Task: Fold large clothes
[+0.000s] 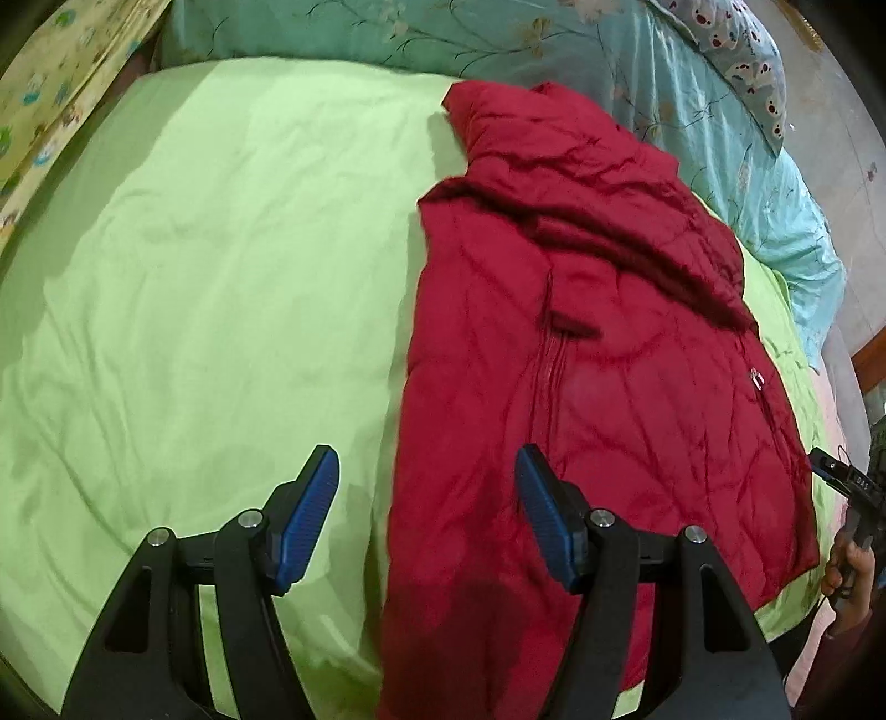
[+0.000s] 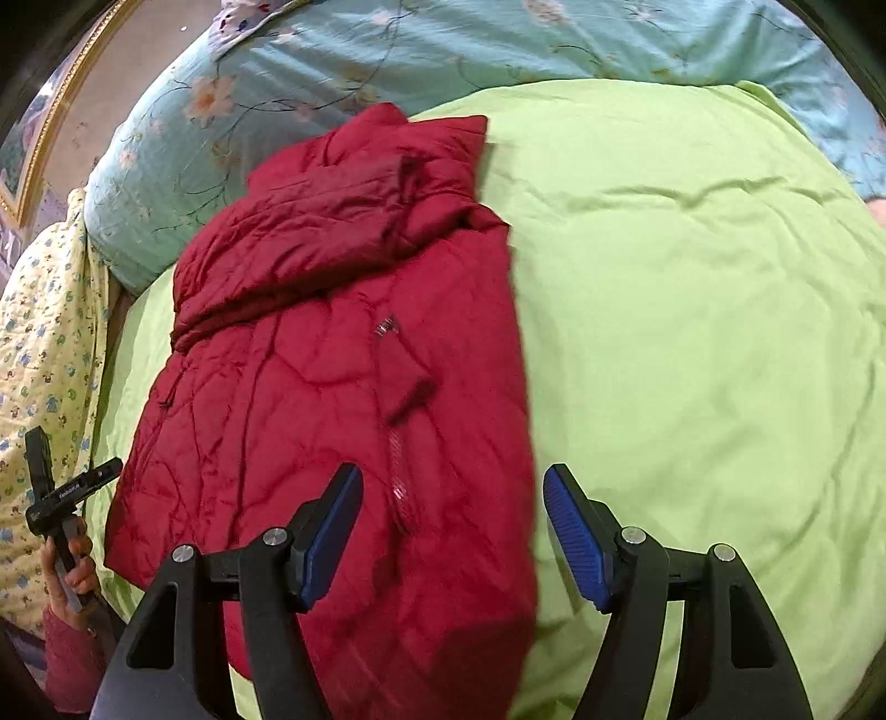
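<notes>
A dark red quilted jacket (image 1: 598, 354) lies on a light green bedsheet (image 1: 221, 277), folded lengthwise into a long strip with a sleeve laid across its upper part and the zipper showing. My left gripper (image 1: 426, 471) is open and empty, hovering above the jacket's near left edge. In the right wrist view the jacket (image 2: 343, 360) lies left of centre on the sheet (image 2: 692, 332). My right gripper (image 2: 451, 487) is open and empty above the jacket's near right edge. The other gripper shows at the edge of each view (image 1: 847, 482) (image 2: 61, 487).
A teal floral quilt (image 1: 498, 39) is bunched along the far side of the bed and also shows in the right wrist view (image 2: 387, 50). A yellow patterned cloth (image 2: 39, 354) lies at one side. A patterned pillow (image 1: 742, 61) sits at the far corner.
</notes>
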The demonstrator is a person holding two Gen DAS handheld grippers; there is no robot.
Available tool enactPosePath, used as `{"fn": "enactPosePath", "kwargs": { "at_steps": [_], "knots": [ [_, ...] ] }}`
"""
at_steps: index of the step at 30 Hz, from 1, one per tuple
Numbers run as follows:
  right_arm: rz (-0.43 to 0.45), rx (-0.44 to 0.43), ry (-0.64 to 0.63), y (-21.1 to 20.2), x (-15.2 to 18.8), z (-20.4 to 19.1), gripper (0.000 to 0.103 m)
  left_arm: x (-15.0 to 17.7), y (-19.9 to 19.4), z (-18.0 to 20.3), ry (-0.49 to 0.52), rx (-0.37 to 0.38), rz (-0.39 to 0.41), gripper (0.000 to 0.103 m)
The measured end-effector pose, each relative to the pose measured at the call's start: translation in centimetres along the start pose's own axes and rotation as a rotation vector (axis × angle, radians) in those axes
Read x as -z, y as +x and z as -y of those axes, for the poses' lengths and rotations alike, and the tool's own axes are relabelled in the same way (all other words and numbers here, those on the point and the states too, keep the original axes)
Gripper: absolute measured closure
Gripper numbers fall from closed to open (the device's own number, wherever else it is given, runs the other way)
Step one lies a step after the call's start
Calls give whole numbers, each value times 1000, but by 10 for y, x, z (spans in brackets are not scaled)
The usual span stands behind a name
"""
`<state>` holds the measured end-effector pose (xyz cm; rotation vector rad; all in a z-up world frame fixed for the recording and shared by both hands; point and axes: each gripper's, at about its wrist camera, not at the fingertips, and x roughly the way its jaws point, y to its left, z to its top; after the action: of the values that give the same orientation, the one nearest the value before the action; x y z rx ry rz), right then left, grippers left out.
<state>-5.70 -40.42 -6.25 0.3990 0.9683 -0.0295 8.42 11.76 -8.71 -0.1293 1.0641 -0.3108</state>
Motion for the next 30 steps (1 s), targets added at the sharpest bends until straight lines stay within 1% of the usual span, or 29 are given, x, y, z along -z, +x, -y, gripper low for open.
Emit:
{"fn": "enactPosePath", "kwargs": {
  "at_steps": [4,8,10,13,15,18,20,21,22,23,24,25,26,27,28,30],
  "knots": [
    [-15,-1,26,-3,10,10,33,11,0,-5,-8,2,-17,38],
    [-48,-21,53,3,19,14,33,20,4,-5,-20,76,-60,38],
    [-65,-32,57,7,25,12,33,26,9,0,0,80,-82,38],
    [-106,-75,67,16,36,8,33,33,14,7,28,82,-110,37],
    [-127,-76,59,21,43,5,33,39,16,10,39,95,-129,37],
    [-134,-78,50,18,54,0,33,47,16,15,59,117,-144,35],
    [-145,-91,53,17,59,-1,35,52,16,19,69,145,-163,35],
    [-151,-102,50,16,62,-2,40,55,16,20,76,152,-164,35],
    [-154,-109,42,15,66,-4,43,58,15,23,89,155,-161,36],
    [-158,-113,34,15,69,-5,50,60,14,25,104,158,-155,38],
    [-159,-122,30,14,71,-5,58,62,13,28,120,160,-146,53],
    [-156,-142,29,12,74,-5,61,64,9,31,141,166,-137,67],
    [-156,-156,27,10,75,-5,65,64,6,34,155,166,-126,70],
    [-155,-171,20,8,77,-6,69,66,3,36,166,162,-116,77],
    [-151,-183,8,5,78,-8,71,67,-1,38,177,158,-105,80],
    [-146,-191,-19,-1,80,-12,74,71,-10,43,205,146,-84,83]
  ]
}}
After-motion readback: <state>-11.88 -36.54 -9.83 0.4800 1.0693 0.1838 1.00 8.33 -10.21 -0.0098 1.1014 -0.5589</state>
